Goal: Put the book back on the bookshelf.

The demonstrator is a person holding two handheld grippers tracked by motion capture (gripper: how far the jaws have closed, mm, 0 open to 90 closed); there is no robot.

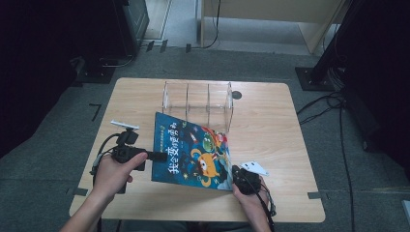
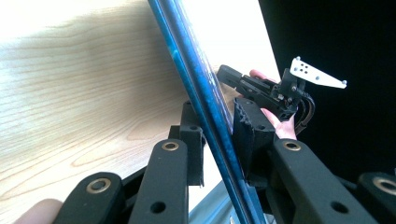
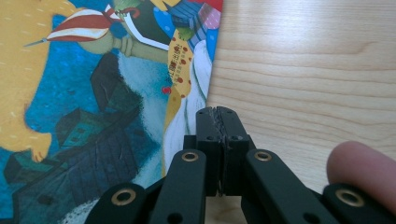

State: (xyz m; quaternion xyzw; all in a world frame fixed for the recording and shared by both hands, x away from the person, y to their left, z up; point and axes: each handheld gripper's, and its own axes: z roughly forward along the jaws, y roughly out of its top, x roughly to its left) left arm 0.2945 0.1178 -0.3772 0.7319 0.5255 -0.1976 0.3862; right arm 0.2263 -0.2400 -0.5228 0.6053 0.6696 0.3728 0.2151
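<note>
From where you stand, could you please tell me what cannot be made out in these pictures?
- Blue picture book: its small cover print is too small in the high view.
- Clear plastic three-slot rack: the book covers its front foot.
- Left tongs: whether the book's edge is clamped is unclear.

I'm seeing a blue picture book (image 1: 193,152) with an orange cartoon creature and white lettering, on a pale wood-grain table (image 1: 270,135). Clear plastic divider rack (image 1: 198,99) behind; my black grippers (image 1: 155,156) carry white plates.

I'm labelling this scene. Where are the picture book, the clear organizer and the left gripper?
picture book (image 1: 193,152): high view, middle of its cover.
clear organizer (image 1: 197,99): high view, middle compartment wall.
left gripper (image 2: 219,140): left gripper view, between its fingertips.
</note>
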